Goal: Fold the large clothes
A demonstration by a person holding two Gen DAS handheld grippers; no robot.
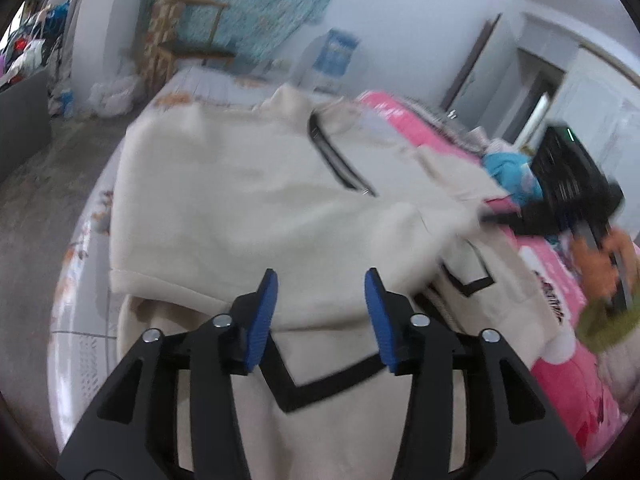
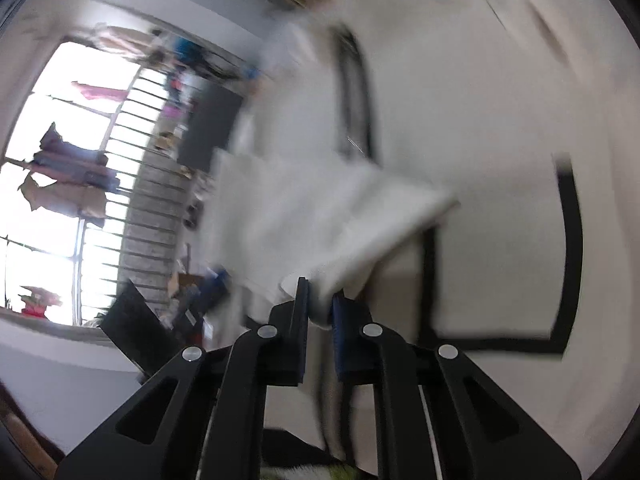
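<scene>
A large cream garment (image 1: 240,200) with black trim lies spread on the bed, its left part folded over the middle. My left gripper (image 1: 320,284) is open and empty just above the garment's near part. My right gripper (image 2: 318,304) is shut on a fold of the cream garment (image 2: 320,216) and holds it lifted over the rest of the cloth. In the left wrist view the right gripper (image 1: 568,184) appears blurred at the right, over the garment's far edge.
The bed has a pink cover (image 1: 560,360) on the right and a white patterned sheet (image 1: 80,320) on the left. Blue cloth (image 1: 508,172) lies at the back right. A wooden chair (image 1: 180,32) stands by the far wall. A barred window (image 2: 80,200) is at the left.
</scene>
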